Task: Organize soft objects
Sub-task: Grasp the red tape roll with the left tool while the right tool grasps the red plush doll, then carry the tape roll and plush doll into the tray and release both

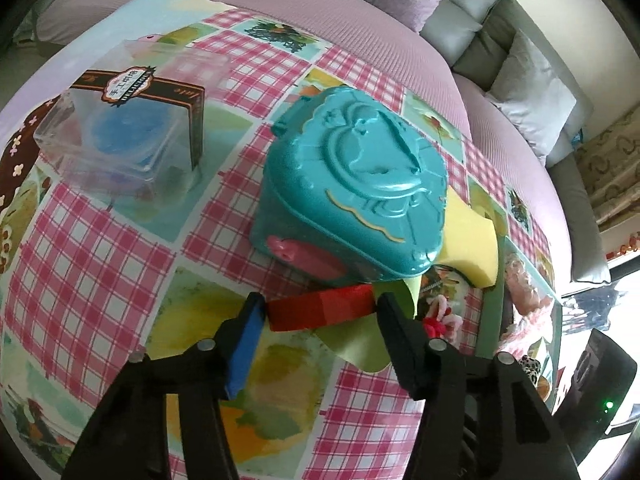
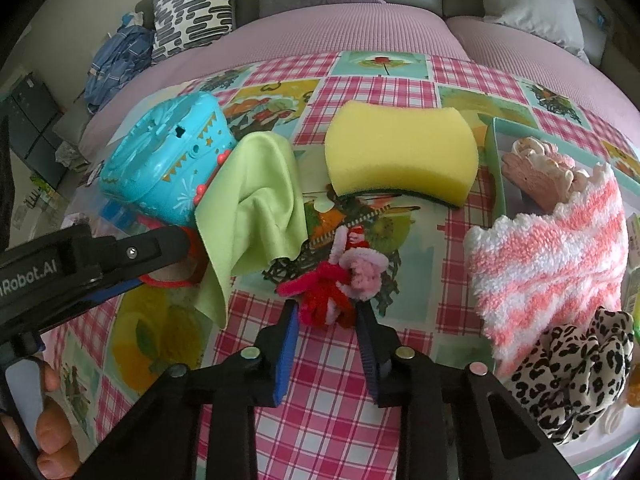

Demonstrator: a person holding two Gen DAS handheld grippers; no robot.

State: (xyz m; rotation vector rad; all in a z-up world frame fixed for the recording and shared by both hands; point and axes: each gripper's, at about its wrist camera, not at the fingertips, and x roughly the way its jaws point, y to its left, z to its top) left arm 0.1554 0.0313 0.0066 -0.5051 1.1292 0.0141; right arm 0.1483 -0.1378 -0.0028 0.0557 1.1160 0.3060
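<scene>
The left gripper [image 1: 320, 306] is seen clamped on a red block [image 1: 320, 307], low over the near part of the checked cloth [image 1: 100, 264], right at the foot of the teal case [image 1: 352, 184]. A pink tab [image 1: 286, 250] juts from the case's near side. Behind and left of the case, a clear box [image 1: 120, 136] is set toward the cloth's far left corner, with bare cloth between the two.

The right gripper [image 2: 328, 308] is closed narrowly around the pipe-cleaner bundle [image 2: 340, 280] in the middle of the cloth; contact on both sides is seen. Just left of it, the green cloth [image 2: 256, 208] is draped against the teal case [image 2: 168, 164]. The sponge [image 2: 400, 152] lies farther back, apart from the bundle. At the right edge, a tray [image 2: 494, 168] is filled with a pink clip [image 2: 536, 168], and the striped sock [image 2: 548, 256] hangs over its near rim, a leopard scrunchie [image 2: 572, 368] just below. Open cloth is left only in front of the right gripper.
</scene>
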